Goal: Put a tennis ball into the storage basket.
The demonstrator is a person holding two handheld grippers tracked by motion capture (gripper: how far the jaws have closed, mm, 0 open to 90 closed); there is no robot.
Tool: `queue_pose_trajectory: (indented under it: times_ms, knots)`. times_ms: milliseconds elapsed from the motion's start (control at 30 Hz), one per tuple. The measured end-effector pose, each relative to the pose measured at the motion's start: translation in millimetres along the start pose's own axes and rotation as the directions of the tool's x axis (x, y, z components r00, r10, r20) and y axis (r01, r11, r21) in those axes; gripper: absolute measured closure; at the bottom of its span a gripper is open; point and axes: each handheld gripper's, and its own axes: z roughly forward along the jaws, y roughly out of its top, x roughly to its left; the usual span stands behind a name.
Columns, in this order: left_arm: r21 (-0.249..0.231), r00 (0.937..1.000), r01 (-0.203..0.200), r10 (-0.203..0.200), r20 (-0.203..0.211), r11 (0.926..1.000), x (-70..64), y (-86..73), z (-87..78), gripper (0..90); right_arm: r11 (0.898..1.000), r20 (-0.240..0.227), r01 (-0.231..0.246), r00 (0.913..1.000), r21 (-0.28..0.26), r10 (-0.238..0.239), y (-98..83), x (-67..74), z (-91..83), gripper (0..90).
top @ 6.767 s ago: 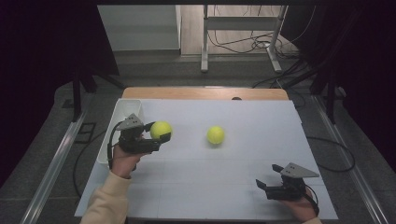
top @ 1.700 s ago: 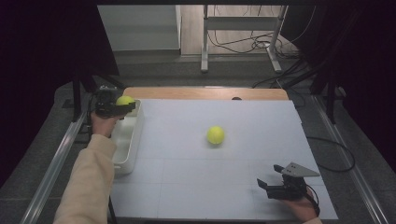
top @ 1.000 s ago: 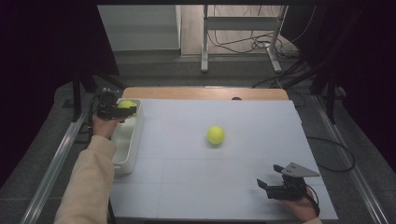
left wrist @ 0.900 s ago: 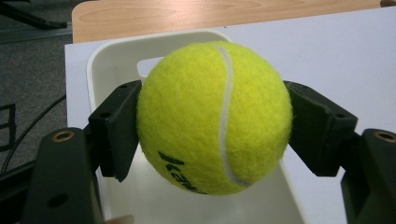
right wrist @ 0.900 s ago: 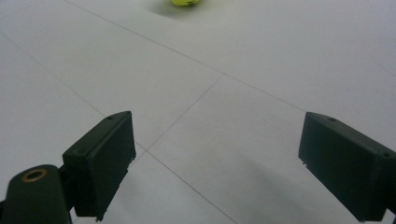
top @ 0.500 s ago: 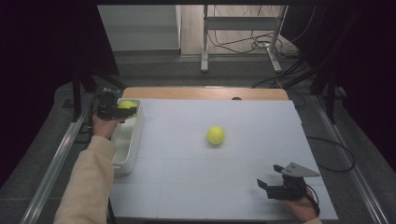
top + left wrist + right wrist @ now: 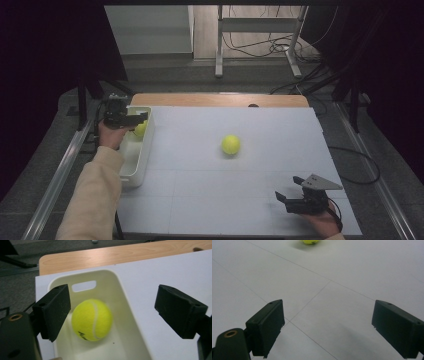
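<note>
Ball (image 7: 91, 320) one sits in the white bin (image 7: 130, 322), below my left gripper (image 7: 112, 312). Those jaws have just been opening and now stand wide apart; the ball lies lower down between them, but neither pad presses on it, so I judge it released. I hold that gripper over the far end of the bin (image 7: 142, 150), near its handle slot, so the ball lands inside the walls and cannot roll off across the table (image 7: 250, 200).

Second ball (image 7: 230, 144) rests alone on the white table top, well apart from the bin and from both grippers. In the right gripper view it shows at the top edge (image 7: 311, 241), far ahead of the jaws.

My right gripper (image 7: 289, 202) rests low at the near right of the table, jaws spread with nothing between them (image 7: 327, 332). It points roughly toward the loose ball, which reads to me as waiting for its turn.

Next, I reckon, comes lifting the left gripper clear of the rim and fetching that ball with care, since it rolls at a nudge.
</note>
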Motion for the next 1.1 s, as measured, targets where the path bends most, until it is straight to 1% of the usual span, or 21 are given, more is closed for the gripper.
queue_pose_trajectory:
  times_ms: [100,133,200,233,300,500,700,800,933,1100]
  knots:
    - [-0.002,0.9997,-0.017,0.017,0.016,0.9999,-1.8,-0.5,-2.8,13.9,1.0,0.001,0.001,1.0,0.002,-0.001,0.0,0.0,-0.2,11.1]
    - [-0.006,0.9996,-0.015,0.015,0.024,0.9999,-2.8,-1.0,-3.7,13.8,1.0,0.0,0.0,1.0,0.0,0.0,-0.1,0.0,0.0,11.2]
    - [-0.011,0.9991,-0.025,0.026,0.034,0.9996,-4.1,-1.8,-6.1,13.8,1.0,0.001,0.0,1.0,0.0,0.0,-0.1,0.0,0.0,11.1]
    - [-0.018,0.9986,-0.027,0.028,0.045,0.9995,-6.2,-2.7,-8.6,13.8,1.0,0.001,0.0,1.0,0.0,0.0,0.0,0.0,0.0,11.1]
    - [-0.023,0.9984,-0.033,0.034,0.046,0.9992,-7.3,-3.2,-10.2,13.7,1.0,0.001,-0.001,1.0,0.0,0.001,-0.1,-0.1,0.1,11.2]
    - [-0.06,0.9959,-0.05,0.054,0.073,0.9969,-14.9,-5.8,-19.8,14.0,1.0,0.001,0.0,1.0,0.004,0.0,-0.1,0.0,0.0,11.2]
    - [-0.081,0.9932,-0.063,0.071,0.093,0.9947,-20.8,-7.7,-26.2,14.1,1.0,0.001,0.001,1.0,0.005,-0.001,-0.2,0.2,0.1,11.2]
    - [-0.097,0.9899,-0.068,0.08,0.118,0.9929,-24.7,-9.8,-30.9,14.1,1.0,0.004,0.0,1.0,0.001,0.0,-0.1,0.1,-0.1,11.2]
    - [-0.105,0.9874,-0.073,0.087,0.132,0.9918,-27.6,-10.8,-34.2,14.2,1.0,0.008,0.0,1.0,-0.01,0.0,0.4,0.7,-0.7,11.3]
    - [-0.12,0.9821,-0.079,0.098,0.161,0.9896,-33.4,-13.5,-38.2,14.2,1.0,0.01,0.0,1.0,-0.014,0.0,0.6,0.1,-1.4,11.3]
